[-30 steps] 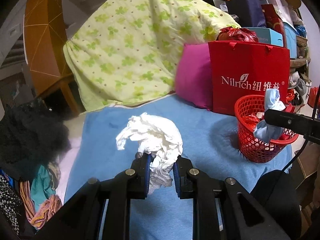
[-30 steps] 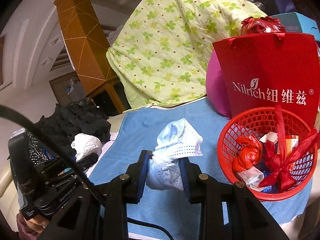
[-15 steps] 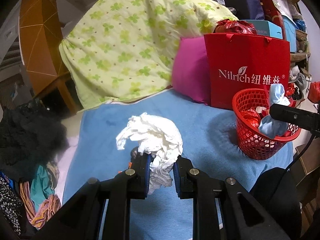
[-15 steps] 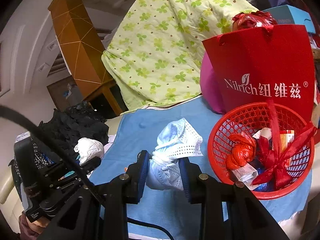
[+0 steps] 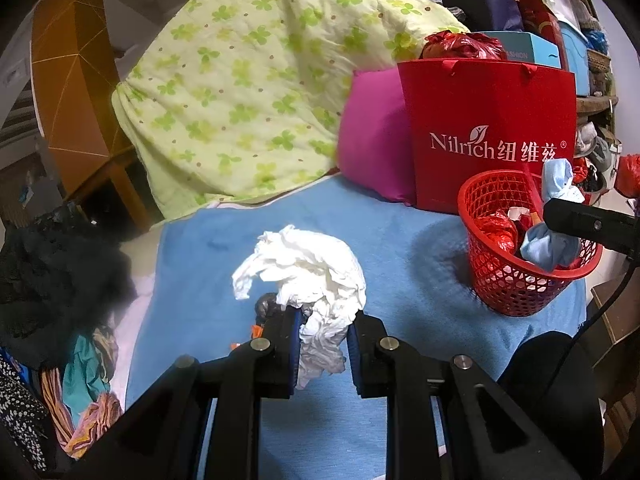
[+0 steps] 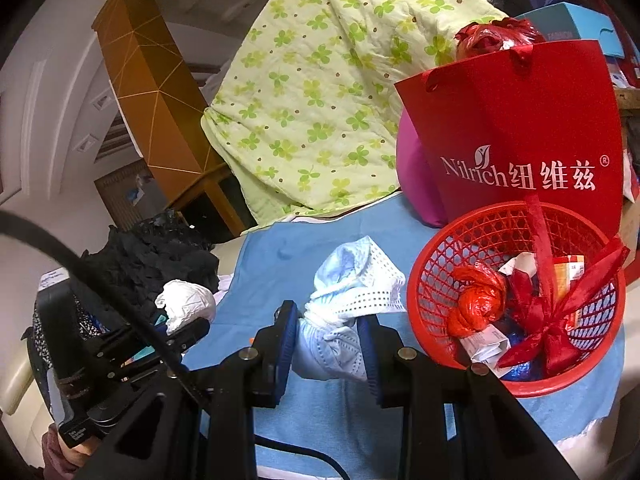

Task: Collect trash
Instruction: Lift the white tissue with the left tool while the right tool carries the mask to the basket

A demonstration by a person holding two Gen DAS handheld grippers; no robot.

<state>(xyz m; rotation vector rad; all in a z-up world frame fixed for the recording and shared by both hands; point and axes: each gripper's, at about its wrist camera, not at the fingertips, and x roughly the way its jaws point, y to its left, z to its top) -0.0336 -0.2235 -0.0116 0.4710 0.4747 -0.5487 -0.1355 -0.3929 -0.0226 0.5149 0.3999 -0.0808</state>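
My left gripper point(image 5: 323, 322) is shut on a crumpled white tissue wad point(image 5: 308, 270), held above the blue cloth point(image 5: 208, 272). My right gripper point(image 6: 328, 330) is shut on a crumpled light-blue face mask point(image 6: 352, 288), just left of the red mesh basket point(image 6: 448, 252). In the left wrist view the mask point(image 5: 552, 236) hangs over the basket's point(image 5: 508, 288) near rim. The basket holds red plastic wrappers, a red ribbon and paper scraps. The tissue wad also shows in the right wrist view point(image 6: 186, 304).
A red Nilrich paper bag point(image 5: 492, 136) and a magenta cushion point(image 5: 372, 140) stand behind the basket. A green clover quilt point(image 5: 248, 80) is piled at the back. Dark clothes point(image 5: 52, 264) lie at the left. A small dark scrap point(image 5: 266, 306) lies under the tissue.
The right gripper has carried the mask closer to the basket, over its near rim. The left gripper still holds the tissue and has shifted slightly.
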